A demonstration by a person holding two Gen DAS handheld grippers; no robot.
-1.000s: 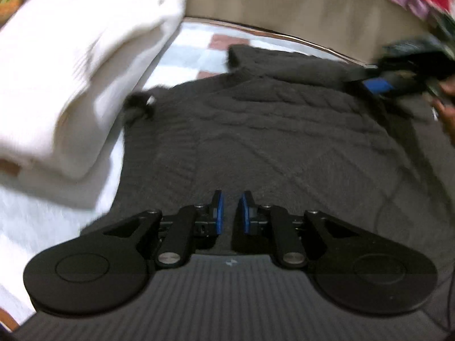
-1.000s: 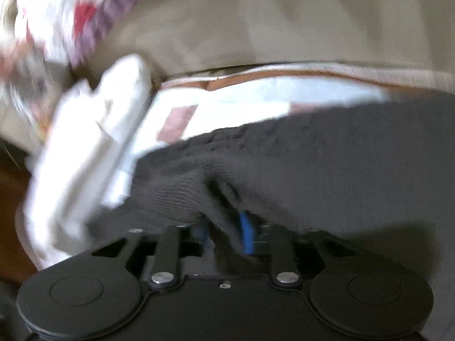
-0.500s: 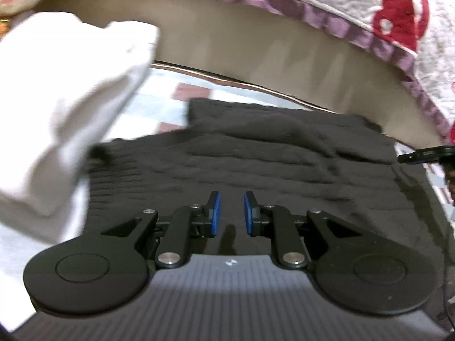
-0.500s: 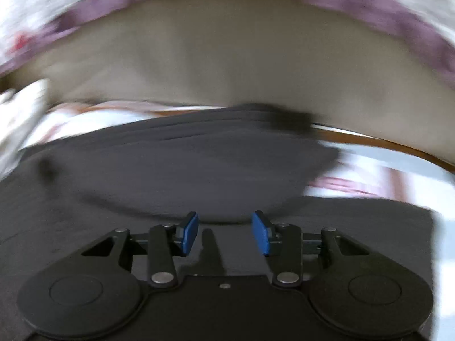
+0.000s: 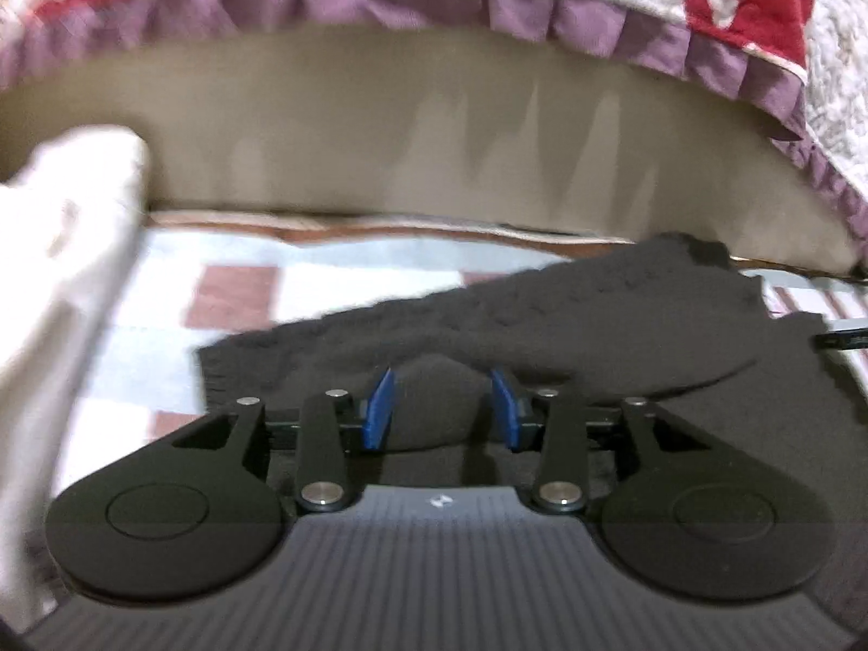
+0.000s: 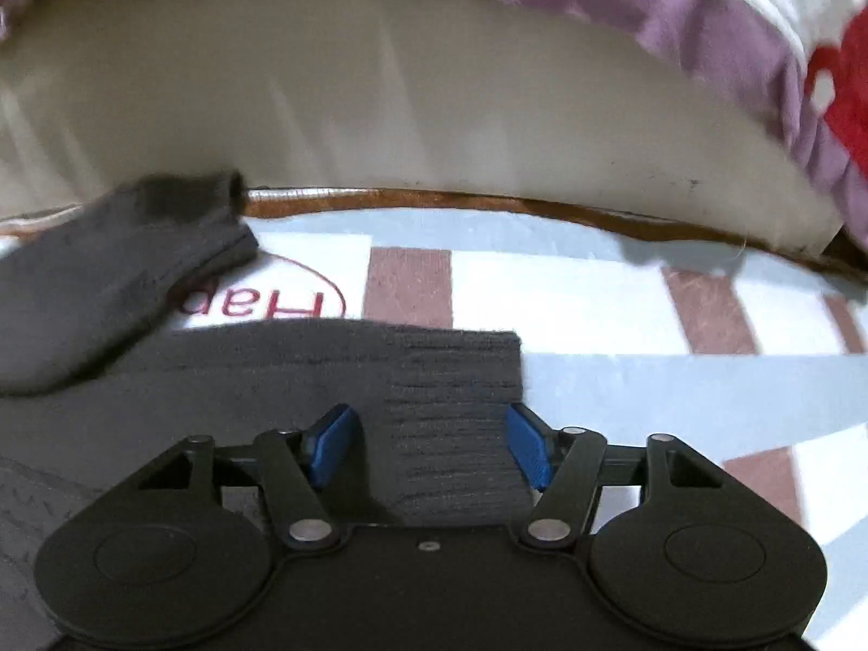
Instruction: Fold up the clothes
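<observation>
The dark grey knitted sweater [image 5: 569, 314] lies on the checked blanket [image 6: 624, 293], and both the left tongs [image 5: 442, 407] and the right tongs [image 6: 428, 442] are opening above it, released, gripping nothing.

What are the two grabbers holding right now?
Nothing. The left gripper and right gripper are both opening, pads clear of the dark sweater lying under them.

Black left claw [image 5: 442, 401], blue pads [image 5: 378, 409], silver screws, ribbed grey housing; right claw [image 6: 428, 445] alike
</observation>
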